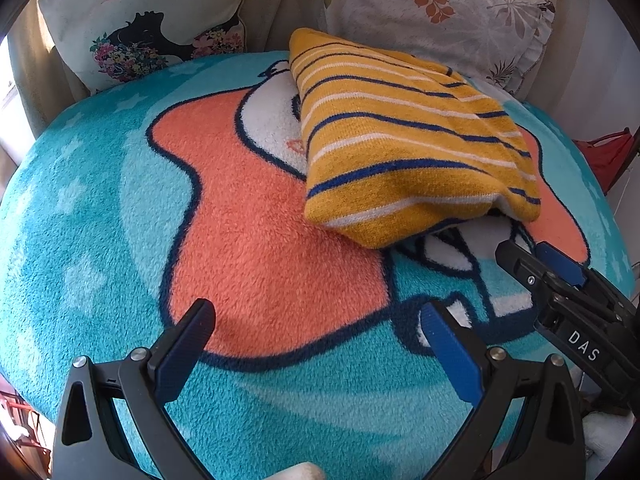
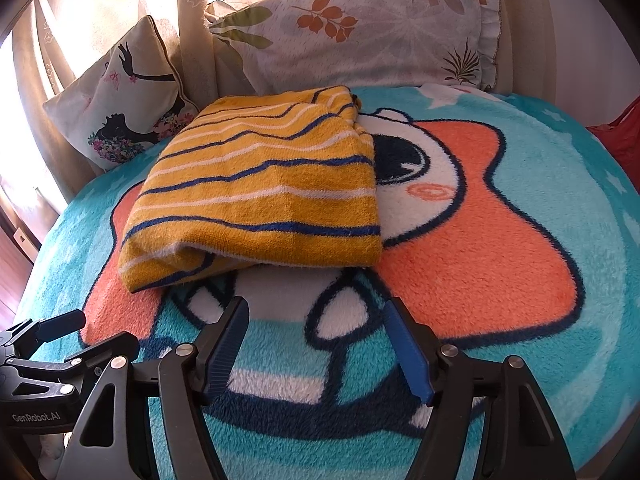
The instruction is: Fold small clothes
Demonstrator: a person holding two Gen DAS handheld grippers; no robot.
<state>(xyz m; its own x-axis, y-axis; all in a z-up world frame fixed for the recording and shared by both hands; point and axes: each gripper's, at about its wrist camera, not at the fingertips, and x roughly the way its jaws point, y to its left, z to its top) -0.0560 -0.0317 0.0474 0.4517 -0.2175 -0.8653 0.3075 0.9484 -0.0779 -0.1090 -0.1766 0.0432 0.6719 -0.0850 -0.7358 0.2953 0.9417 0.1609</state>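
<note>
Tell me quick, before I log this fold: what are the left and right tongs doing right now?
Left tongs: open, holding nothing, over the blanket.
Right tongs: open, holding nothing, just short of the folded striped garment.

You are working in a bedroom of a home. A fluffy turquoise blanket [image 2: 520, 360] with a cartoon figure covers the bed and fills most of each frame. At the top lie two pillows, a leaf-print pillow [image 2: 360, 36] and a cushion with a black silhouette [image 2: 120, 116] at upper left, with beige curtains [image 2: 80, 20] behind them.
</note>
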